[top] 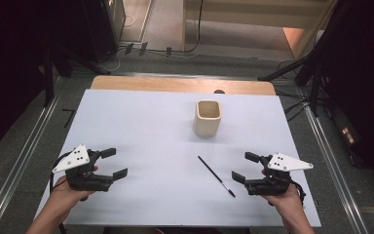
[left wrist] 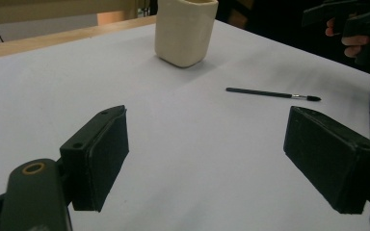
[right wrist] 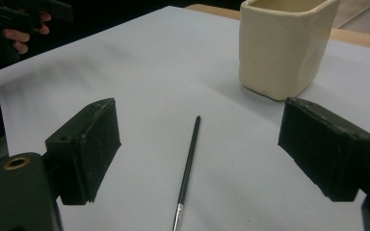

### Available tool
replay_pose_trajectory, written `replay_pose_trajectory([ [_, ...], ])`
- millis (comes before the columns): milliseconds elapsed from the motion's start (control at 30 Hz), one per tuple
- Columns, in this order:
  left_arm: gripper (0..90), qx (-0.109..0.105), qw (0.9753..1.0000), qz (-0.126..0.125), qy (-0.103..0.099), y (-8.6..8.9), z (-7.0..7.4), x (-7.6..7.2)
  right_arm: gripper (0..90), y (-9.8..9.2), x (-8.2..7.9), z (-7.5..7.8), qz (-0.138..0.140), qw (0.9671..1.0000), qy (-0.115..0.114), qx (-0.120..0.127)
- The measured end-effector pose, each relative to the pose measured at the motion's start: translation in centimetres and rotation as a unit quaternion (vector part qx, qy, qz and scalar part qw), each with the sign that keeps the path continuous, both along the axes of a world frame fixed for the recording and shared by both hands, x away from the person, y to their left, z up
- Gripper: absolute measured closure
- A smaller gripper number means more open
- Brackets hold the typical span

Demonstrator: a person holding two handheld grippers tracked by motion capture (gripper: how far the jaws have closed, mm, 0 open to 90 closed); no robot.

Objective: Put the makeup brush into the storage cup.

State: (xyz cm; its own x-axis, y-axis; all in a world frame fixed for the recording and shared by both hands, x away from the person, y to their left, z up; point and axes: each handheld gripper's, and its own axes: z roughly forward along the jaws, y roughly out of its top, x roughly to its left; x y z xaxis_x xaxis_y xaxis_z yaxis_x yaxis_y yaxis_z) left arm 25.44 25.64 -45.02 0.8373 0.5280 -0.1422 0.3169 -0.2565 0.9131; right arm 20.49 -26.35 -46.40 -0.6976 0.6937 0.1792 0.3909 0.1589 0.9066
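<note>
Light, stiff, thin paintbrush [top: 216,176] (rolls easily): mid-handle pinch from right gripper [top: 242,168]; both grippers' jaws spread wide, left gripper [top: 115,163] idle.

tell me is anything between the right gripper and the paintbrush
Nothing visible. The paintbrush lies alone on the white table, just left of the open right gripper. The cream cup stands farther back.

On the white table [top: 141,126] a cream cup [top: 208,117] stood upright toward the far edge. A black brush [top: 216,176] lay nearer, just beside the right gripper [top: 246,166]. The left gripper [top: 114,162] sat well apart. Both had jaws spread, holding nothing.
</note>
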Motion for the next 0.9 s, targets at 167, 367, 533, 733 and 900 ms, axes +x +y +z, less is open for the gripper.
replay_pose_trajectory([
  [167,16.3,0.001,1.0,0.001,0.003,-0.05,0.01,0.0,15.8,-0.09,-0.05,-0.03,0.001,0.9999,0.009,0.004],
  [367,16.2,0.009,0.9999,0.001,0.008,0.01,-0.02,0.08,15.8,-0.02,-0.05,-0.05,0.002,0.9999,0.008,-0.009],
  [533,16.2,0.021,0.9998,0.003,0.004,0.0,-0.02,0.0,15.8,0.08,-0.04,-0.18,-0.002,0.9996,0.014,-0.025],
  [733,16.2,0.033,0.9994,0.002,0.012,-0.06,-0.11,-0.03,15.8,0.25,0.02,-0.25,0.004,0.9993,0.021,-0.032],
  [900,16.2,0.04,0.9991,0.004,0.012,-0.02,-0.18,-0.1,15.8,0.33,0.03,-0.32,0.007,0.9985,0.023,-0.05],
])
